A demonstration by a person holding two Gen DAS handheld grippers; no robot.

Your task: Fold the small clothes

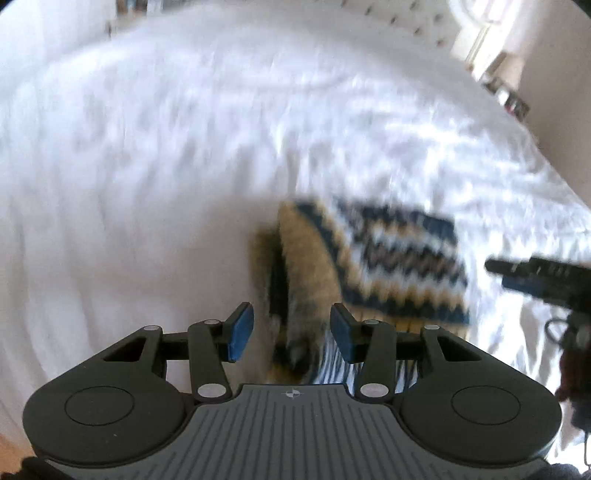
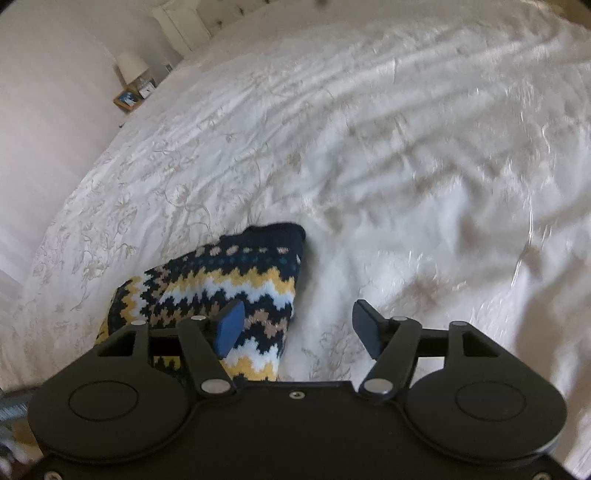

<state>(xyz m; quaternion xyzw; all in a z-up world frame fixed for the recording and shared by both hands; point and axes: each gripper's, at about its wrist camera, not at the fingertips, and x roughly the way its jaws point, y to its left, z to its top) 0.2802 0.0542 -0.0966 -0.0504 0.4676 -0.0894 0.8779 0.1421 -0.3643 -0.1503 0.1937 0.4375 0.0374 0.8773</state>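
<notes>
A small knitted garment (image 1: 399, 254) with navy, yellow, white and tan zigzags lies folded on the white bed cover (image 1: 147, 166). Its fuzzy tan folded edge runs toward me between the blue pads of my left gripper (image 1: 291, 332). The pads stand apart from that edge, so the gripper is open. The picture is blurred. In the right wrist view the same garment (image 2: 236, 280) lies low and left, partly under the left finger. My right gripper (image 2: 299, 328) is open over bare bed cover (image 2: 369, 166) just right of the garment's edge. The right gripper's dark tip (image 1: 506, 275) shows at the left view's right edge.
The bed cover is wrinkled, with pale floral stitching. A lamp (image 2: 131, 68) stands on a small wooden bedside table (image 2: 127, 99) at the far left beside the bed. A tufted headboard (image 1: 417, 26) lies beyond. Wooden floor (image 1: 11, 454) shows at the near corner.
</notes>
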